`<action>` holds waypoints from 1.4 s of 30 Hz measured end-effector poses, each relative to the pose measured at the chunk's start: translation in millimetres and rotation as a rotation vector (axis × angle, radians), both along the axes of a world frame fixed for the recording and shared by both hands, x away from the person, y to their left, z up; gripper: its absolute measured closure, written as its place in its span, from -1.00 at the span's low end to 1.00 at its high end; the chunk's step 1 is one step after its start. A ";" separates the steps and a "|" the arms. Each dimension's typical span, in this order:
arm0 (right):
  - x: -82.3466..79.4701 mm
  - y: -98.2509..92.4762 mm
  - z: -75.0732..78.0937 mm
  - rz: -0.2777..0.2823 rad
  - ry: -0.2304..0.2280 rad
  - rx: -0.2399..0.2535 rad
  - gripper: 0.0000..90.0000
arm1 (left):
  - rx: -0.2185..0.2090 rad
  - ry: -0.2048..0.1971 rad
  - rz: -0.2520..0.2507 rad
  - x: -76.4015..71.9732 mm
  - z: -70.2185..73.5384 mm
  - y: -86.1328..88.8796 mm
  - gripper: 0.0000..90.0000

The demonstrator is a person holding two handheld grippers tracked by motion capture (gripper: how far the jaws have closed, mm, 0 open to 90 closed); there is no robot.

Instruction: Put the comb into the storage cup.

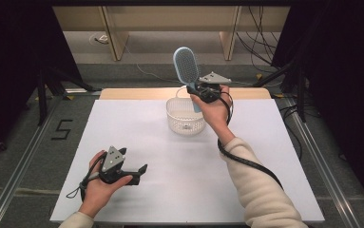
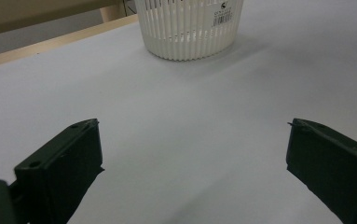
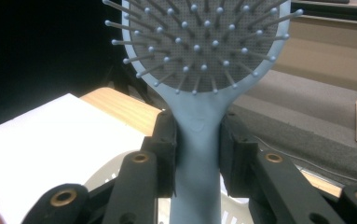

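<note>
Lowering: ease the blue paddle hairbrush (image 1: 186, 65) straight down, handle first, into the white slatted basket (image 1: 185, 124) below it.
Right gripper (image 3: 198, 154): jaws narrowed onto the handle, holding the brush upright above the basket.
Left gripper (image 1: 140, 172): jaws wide, empty, near the white table (image 1: 137, 128), well clear of the basket.

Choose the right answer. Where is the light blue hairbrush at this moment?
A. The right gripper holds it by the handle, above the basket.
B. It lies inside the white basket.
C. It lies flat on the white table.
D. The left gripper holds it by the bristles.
A: the right gripper clamps the hairbrush handle, head up, above the basket.
</note>
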State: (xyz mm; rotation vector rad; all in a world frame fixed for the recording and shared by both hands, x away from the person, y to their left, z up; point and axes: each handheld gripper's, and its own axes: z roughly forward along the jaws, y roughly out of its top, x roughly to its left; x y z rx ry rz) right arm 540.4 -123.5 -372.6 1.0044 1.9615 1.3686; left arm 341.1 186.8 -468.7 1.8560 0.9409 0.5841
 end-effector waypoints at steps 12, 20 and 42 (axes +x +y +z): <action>1.1 -0.1 -3.5 0.005 0.004 -0.008 0.57 | -0.001 -0.001 0.000 0.0 -0.1 0.0 -0.93; 2.4 -0.3 -5.4 0.008 0.008 -0.024 0.57 | -0.001 -0.001 0.000 0.0 -0.1 0.1 -0.93; 5.0 0.3 -10.7 0.017 0.019 -0.047 0.57 | -0.003 -0.001 0.001 0.1 -0.4 -0.2 -0.93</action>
